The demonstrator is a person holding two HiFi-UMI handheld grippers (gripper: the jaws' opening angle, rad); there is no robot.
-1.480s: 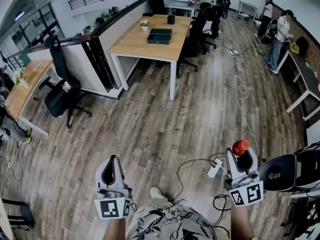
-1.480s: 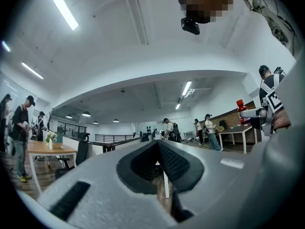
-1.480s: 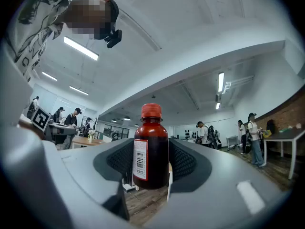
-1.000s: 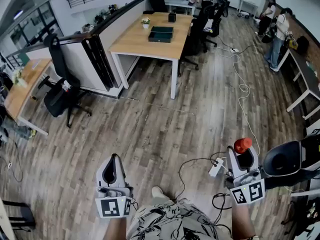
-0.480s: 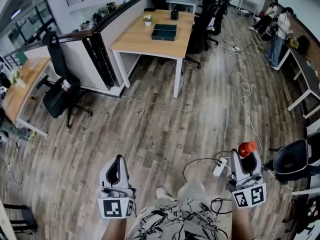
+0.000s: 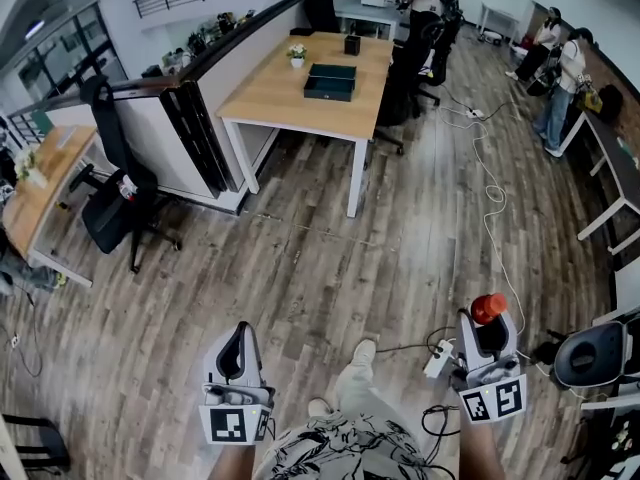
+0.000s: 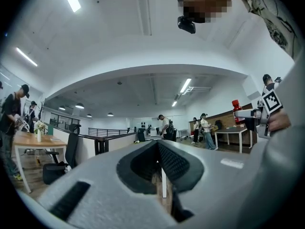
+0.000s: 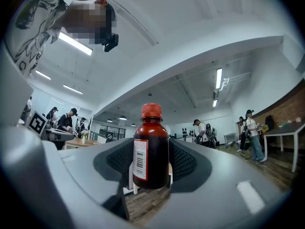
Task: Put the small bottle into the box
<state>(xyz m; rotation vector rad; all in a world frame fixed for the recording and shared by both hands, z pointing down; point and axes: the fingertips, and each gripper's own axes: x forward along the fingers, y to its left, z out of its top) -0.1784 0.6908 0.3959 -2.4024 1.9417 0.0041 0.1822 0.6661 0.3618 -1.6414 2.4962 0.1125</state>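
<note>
We see right hand-held gripper (image 6: 488,328) clamped on the small bottle (image 8: 151,151), upright, well apart from the box (image 6: 331,81) on the worktop (image 6: 275,96). Left hand-held gripper (image 6: 238,340) empty, jaws look closed.

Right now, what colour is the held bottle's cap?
Orange-red cap on the small bottle; clearest in the right gripper view.

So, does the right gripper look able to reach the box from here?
Probably not yet. The right gripper, holding the small bottle, is far from the box on the wooden table; open floor lies between, so nothing blocks the way.
</note>
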